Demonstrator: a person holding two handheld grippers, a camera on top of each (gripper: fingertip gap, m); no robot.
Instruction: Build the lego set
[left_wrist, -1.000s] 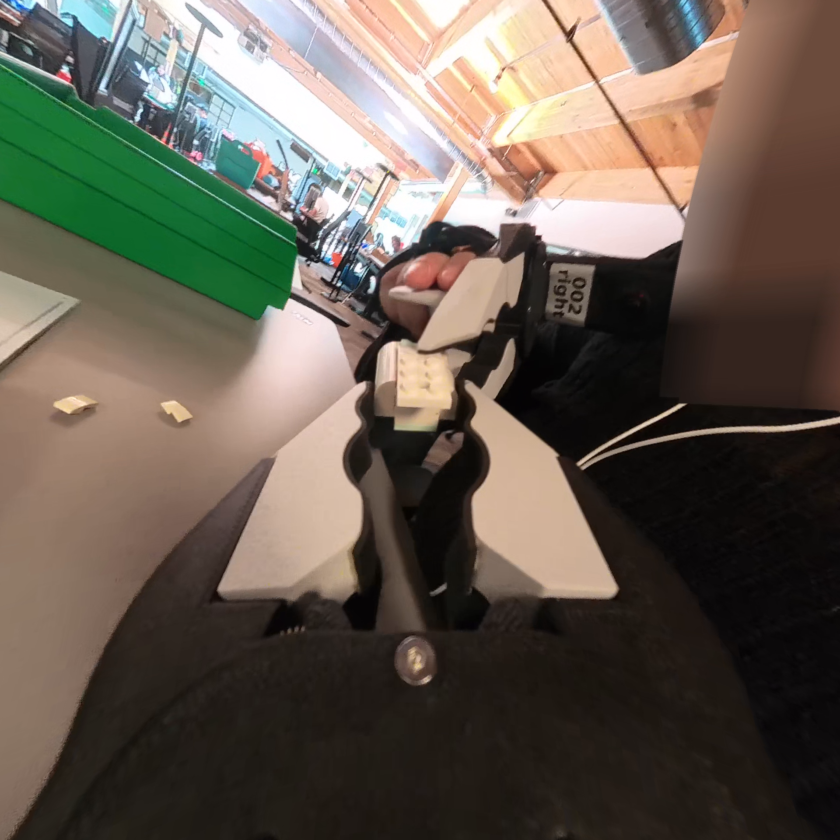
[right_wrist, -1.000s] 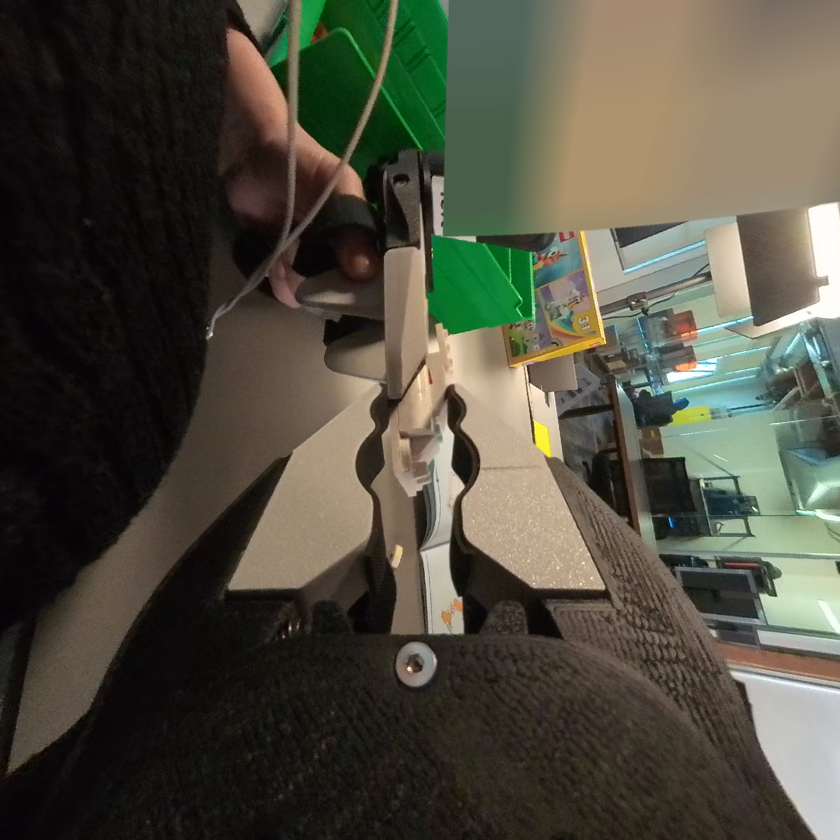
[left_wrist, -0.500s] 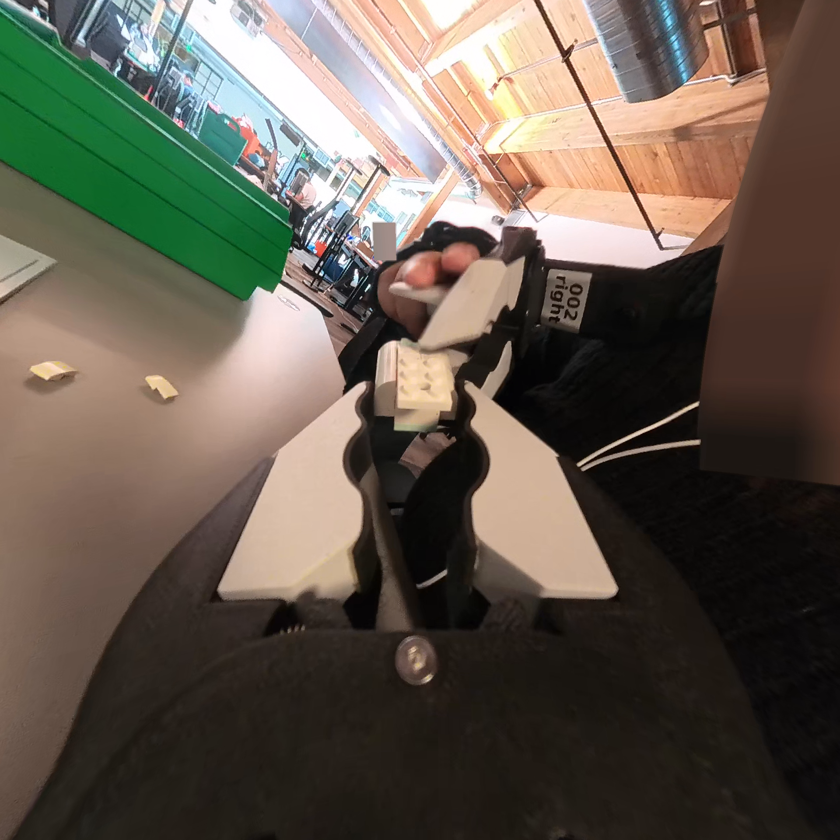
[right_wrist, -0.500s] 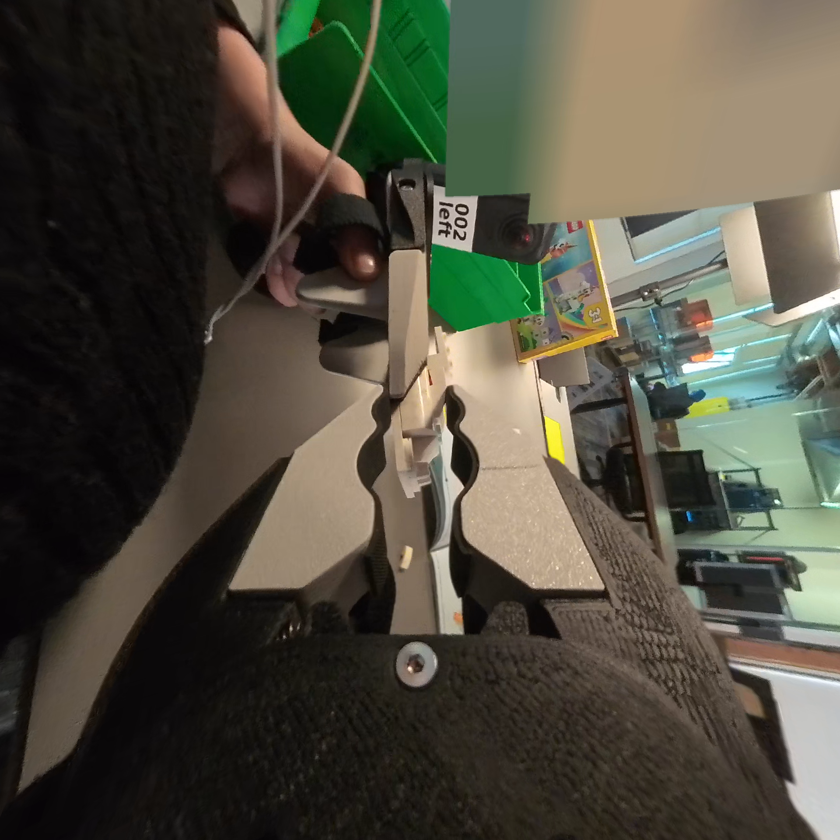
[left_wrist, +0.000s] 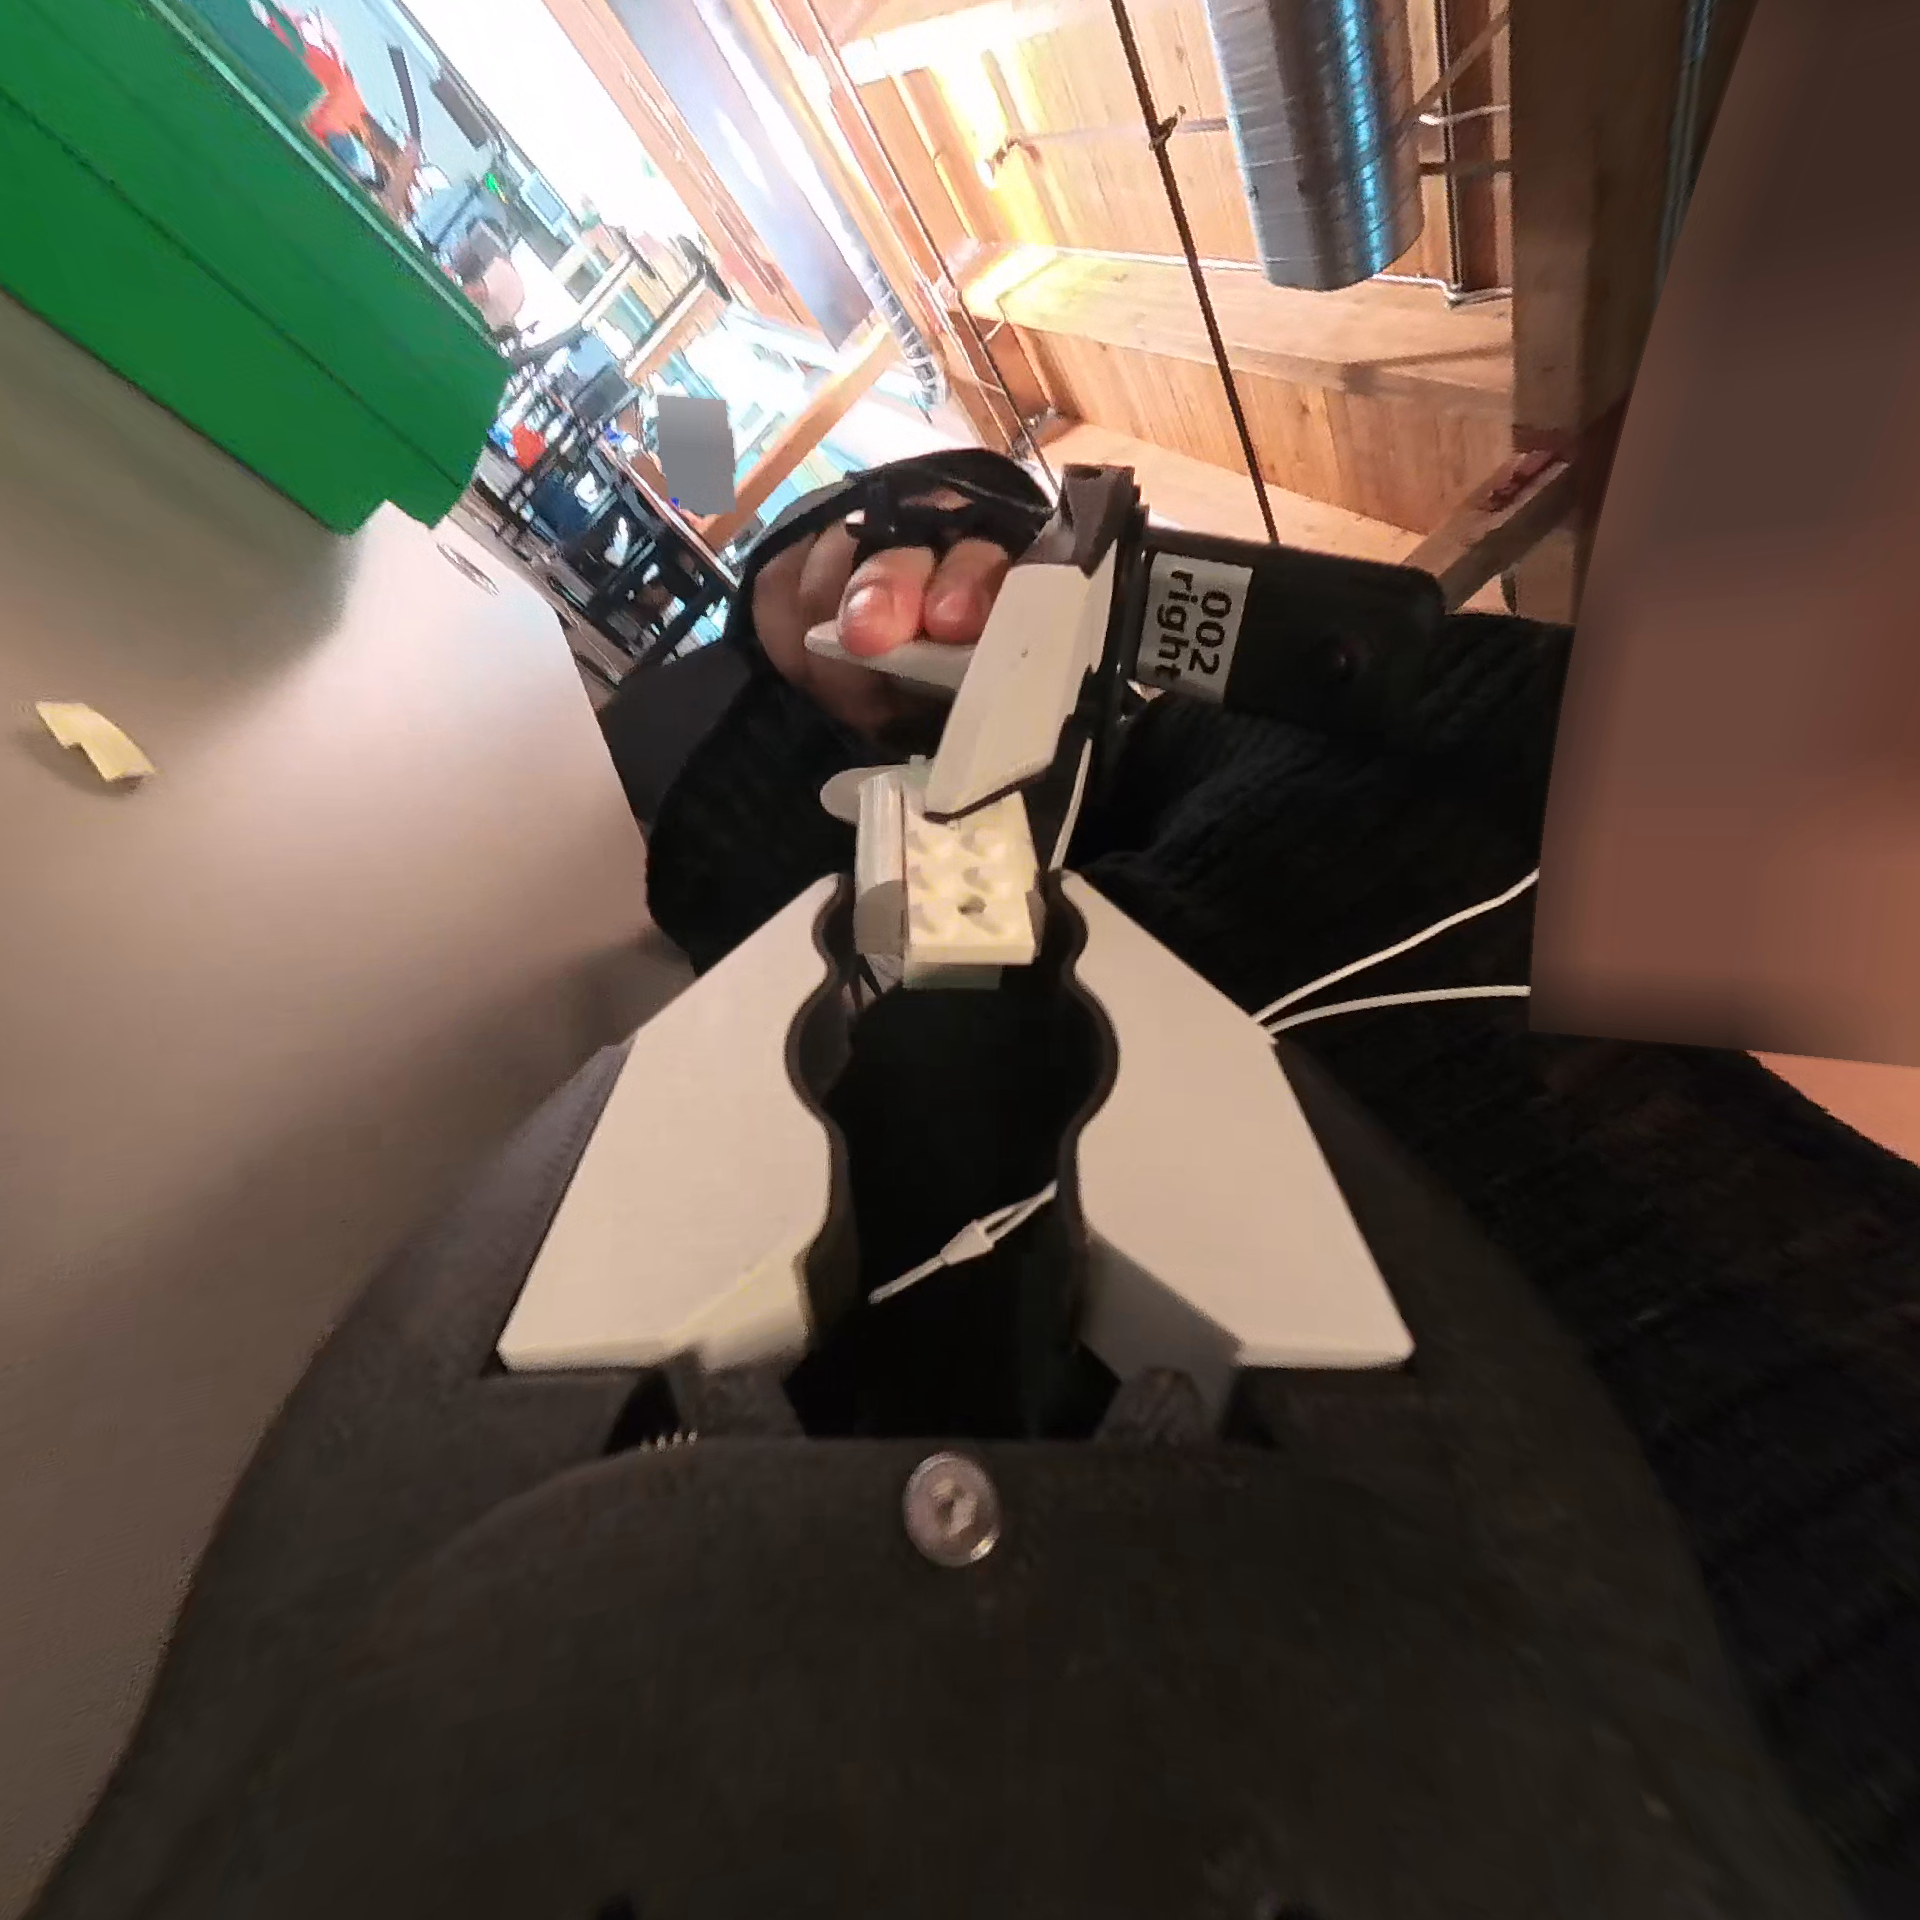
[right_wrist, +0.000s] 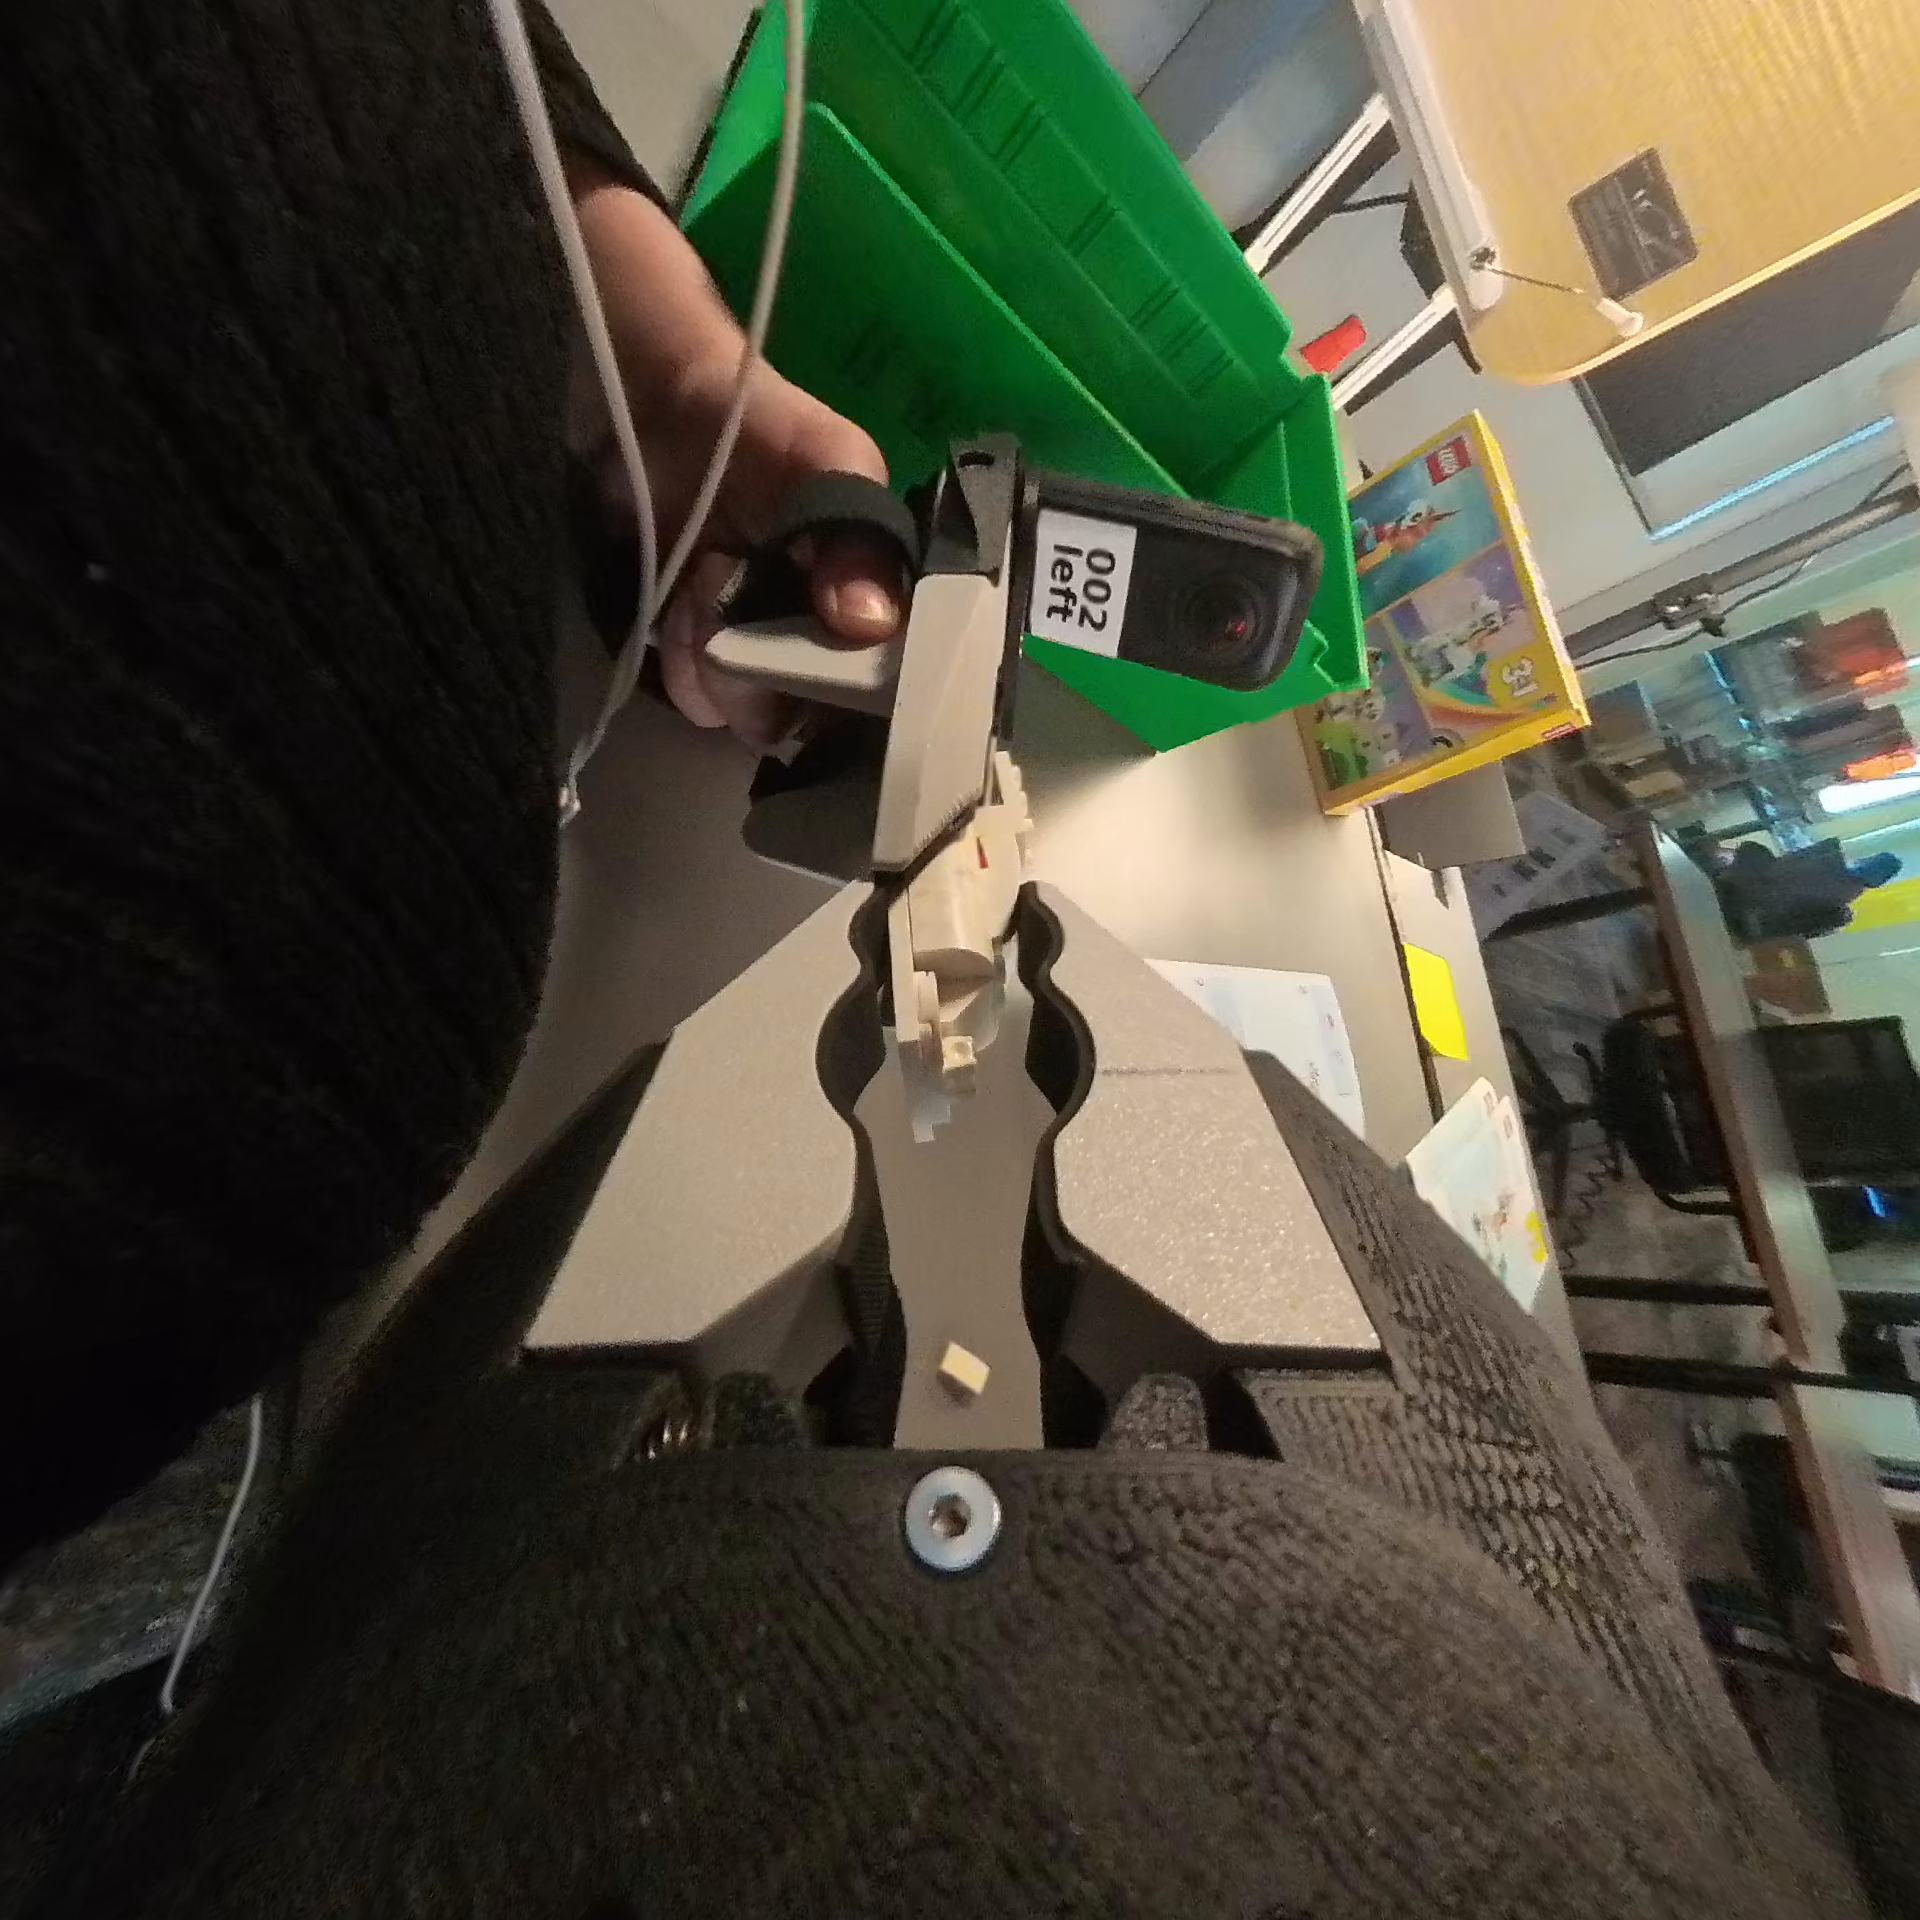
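Grey table (left_wrist: 260, 987), green bins (right_wrist: 1039, 343) behind; left gripper (left_wrist: 951, 914) and right gripper (right_wrist: 951, 914) meet above it, both clamped on the white lego (left_wrist: 966, 894).

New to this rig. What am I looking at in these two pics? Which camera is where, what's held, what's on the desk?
There is no robot arm: a person holds a two-finger gripper in each hand, and each gripper carries a wide-angle camera looking along its fingers.

The left wrist view shows the left gripper shut on a small white lego assembly, with the right gripper meeting it from the far side.

The right wrist view shows the same meeting from the other end: the right gripper clamps the assembly too.

On the grey table lie a loose cream piece, green bins, the colourful lego box and paper booklets.
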